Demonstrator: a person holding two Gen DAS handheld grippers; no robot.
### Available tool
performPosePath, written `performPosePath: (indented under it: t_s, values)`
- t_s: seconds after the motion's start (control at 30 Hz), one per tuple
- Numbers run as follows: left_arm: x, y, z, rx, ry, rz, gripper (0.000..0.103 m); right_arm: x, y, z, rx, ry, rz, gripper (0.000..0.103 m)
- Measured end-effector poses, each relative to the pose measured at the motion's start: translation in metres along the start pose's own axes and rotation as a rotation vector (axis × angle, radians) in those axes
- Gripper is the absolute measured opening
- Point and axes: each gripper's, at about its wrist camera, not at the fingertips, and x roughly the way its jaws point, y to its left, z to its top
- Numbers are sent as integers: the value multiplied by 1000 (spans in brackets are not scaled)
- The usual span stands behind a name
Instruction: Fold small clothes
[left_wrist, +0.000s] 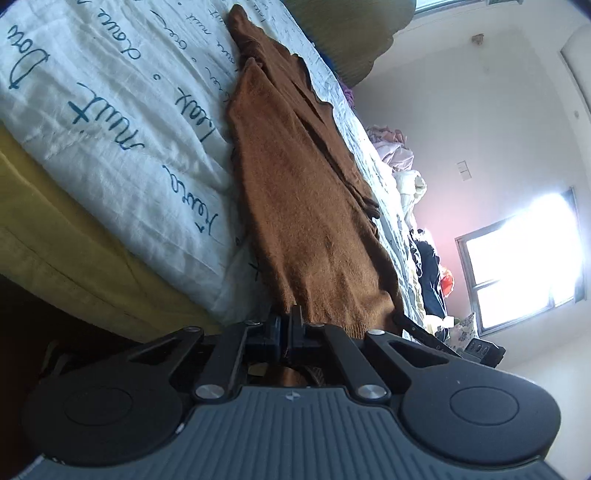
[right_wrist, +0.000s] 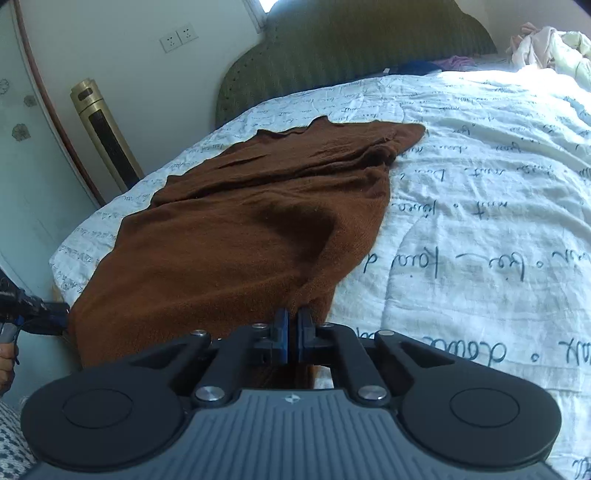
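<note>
Both grippers pinch the near hem of a brown sweater on the bed.

The brown knit sweater (right_wrist: 236, 229) lies lengthwise on the white script-printed quilt (right_wrist: 480, 206), its hem at the bed's near edge, its far end toward the green headboard (right_wrist: 354, 48). The left gripper (left_wrist: 285, 328) and right gripper (right_wrist: 292, 325) each have their jaws closed on hem fabric, the left at the sweater's left corner, the right at its right corner.
</note>
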Motion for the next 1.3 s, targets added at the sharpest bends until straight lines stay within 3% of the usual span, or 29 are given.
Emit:
performPosePath:
  t_s: [0.17,0.27,0.4,0.47,0.5,0.53,0.6,0.7,0.87,0.93,1.07,1.13,1.27,1.3]
  values:
    - [-3,-4,-1,42,-4,30,2,-28,-19,13,11,-62,-56,3]
    - [1,3,-7,47,23,61,2,-29,-32,6,29,-41,-95,3]
    - [-5,7,-13,59,35,56,3,-20,-41,-8,120,-9,-50,6]
    - [-7,12,-15,50,36,40,24,-18,-43,-11,146,5,-29,19]
    - [-8,14,-16,47,29,23,48,-17,-45,-12,164,19,-15,39]
    - [-10,19,-19,52,15,-15,61,-18,-45,-14,172,15,10,62]
    - [-7,26,-21,27,-8,-69,69,-25,-42,-20,170,-16,37,73]
    - [5,41,-23,-56,-17,-213,95,-29,-39,-26,168,-14,39,72]
    - [16,71,-31,-92,-36,-256,94,-32,-43,-31,194,-15,64,72]
    - [14,80,-35,-110,-56,-304,87,-33,-42,-31,187,-13,65,72]
    - [18,71,-36,-59,-37,-351,83,-33,-37,-32,159,-11,64,73]
    - [21,63,-37,-22,-20,-362,68,-32,-37,-33,161,-11,69,73]
    - [22,50,-42,40,11,-359,50,-34,-37,-34,151,-15,76,73]
    - [22,46,-43,57,10,-365,42,-34,-36,-34,148,-15,76,73]
